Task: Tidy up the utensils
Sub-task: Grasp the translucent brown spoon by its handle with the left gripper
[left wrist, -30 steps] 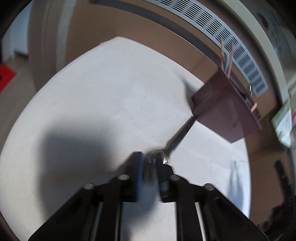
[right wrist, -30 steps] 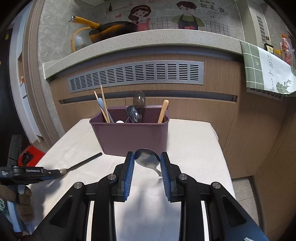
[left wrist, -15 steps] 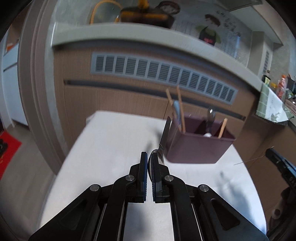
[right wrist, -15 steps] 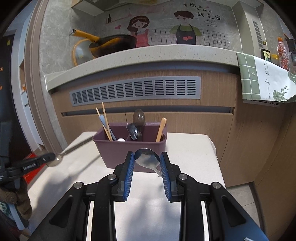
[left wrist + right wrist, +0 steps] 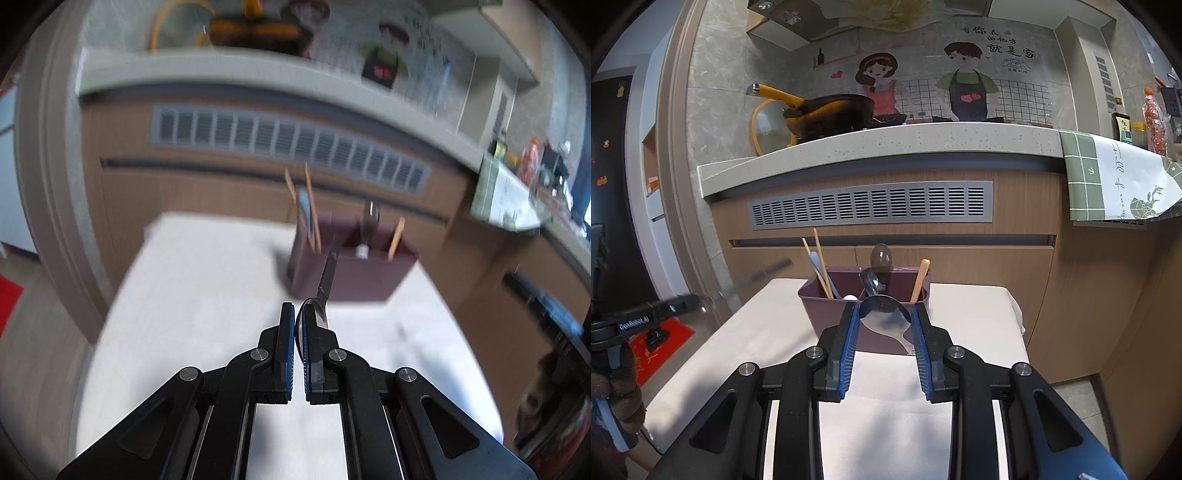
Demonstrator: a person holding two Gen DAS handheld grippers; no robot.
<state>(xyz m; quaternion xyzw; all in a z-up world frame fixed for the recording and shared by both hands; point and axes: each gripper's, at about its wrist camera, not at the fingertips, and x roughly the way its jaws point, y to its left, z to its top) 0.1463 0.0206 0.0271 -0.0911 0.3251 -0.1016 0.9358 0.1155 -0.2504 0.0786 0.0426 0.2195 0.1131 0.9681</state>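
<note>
Left wrist view: left gripper (image 5: 300,321) pinches a spoon (image 5: 320,295) by the bowl, handle pointing at the purple caddy (image 5: 347,273) on the table (image 5: 207,280). Carry step; next, likely tip handle into a compartment

Right wrist view: right gripper (image 5: 884,323) clamps a second spoon (image 5: 884,317) across its bowl, just short of the caddy

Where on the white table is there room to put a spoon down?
The table is bare in front of the purple utensil holder and along its left, out to the table's edge. To the holder's right runs a narrower bare strip. The holder itself is crowded with chopsticks and spoons.
</note>
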